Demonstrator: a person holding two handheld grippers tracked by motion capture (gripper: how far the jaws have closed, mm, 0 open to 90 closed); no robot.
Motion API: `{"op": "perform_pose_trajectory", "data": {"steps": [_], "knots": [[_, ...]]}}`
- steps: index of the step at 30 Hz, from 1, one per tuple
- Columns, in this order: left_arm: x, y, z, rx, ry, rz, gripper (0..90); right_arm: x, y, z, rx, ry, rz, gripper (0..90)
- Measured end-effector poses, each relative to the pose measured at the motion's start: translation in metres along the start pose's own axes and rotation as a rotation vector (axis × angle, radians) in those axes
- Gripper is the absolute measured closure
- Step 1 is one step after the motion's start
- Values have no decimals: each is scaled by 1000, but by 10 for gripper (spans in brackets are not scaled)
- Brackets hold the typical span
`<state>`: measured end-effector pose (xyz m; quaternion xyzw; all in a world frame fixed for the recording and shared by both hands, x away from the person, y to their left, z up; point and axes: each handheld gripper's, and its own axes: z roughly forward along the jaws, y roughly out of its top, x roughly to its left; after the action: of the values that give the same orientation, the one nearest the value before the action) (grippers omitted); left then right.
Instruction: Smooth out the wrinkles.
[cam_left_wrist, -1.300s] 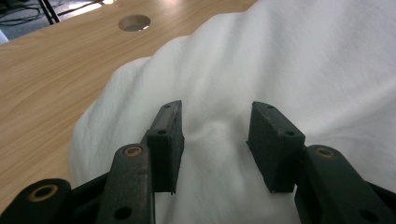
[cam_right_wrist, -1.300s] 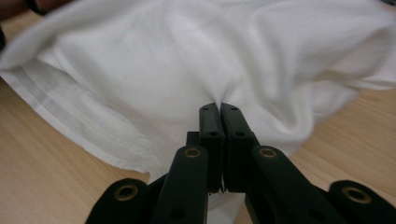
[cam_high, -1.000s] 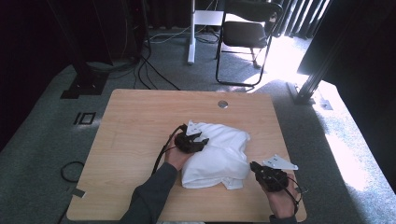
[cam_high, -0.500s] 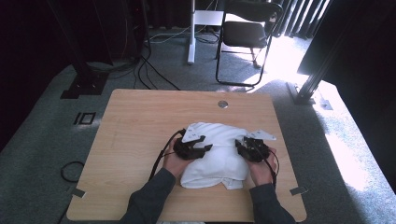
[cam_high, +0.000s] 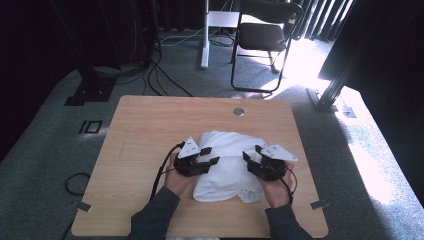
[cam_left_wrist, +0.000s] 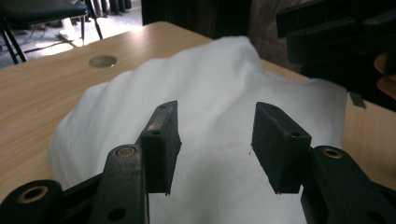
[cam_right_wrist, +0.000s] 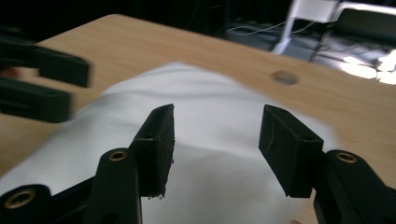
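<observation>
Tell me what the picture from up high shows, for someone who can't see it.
A person's two hands hold black grippers over a folded white cloth on a wooden table, the left gripper at the cloth's left side and the right gripper at its right, both with fingers apart. Behind the table stand a black chair and cables on grey carpet.

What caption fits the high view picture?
Two hand-held tools, left tool and right tool, hover open over a white cloth on a wooden table.
</observation>
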<state>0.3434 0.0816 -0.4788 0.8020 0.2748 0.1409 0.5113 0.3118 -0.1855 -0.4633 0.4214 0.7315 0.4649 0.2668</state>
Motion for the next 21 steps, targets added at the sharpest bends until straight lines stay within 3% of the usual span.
{"op": "perform_pose_trajectory", "data": {"steps": [3,8,16,21], "knots": [[-4,-10,9,44,-2,10,522,8,-19,19,83,-19,-14,447],[-13,-27,24,91,-11,33,522,-4,-51,35,201,-25,30,435],[-14,-35,31,123,14,41,515,-9,-64,58,253,-1,57,432],[-6,-37,28,123,40,46,527,-11,-63,69,243,15,83,434]]}}
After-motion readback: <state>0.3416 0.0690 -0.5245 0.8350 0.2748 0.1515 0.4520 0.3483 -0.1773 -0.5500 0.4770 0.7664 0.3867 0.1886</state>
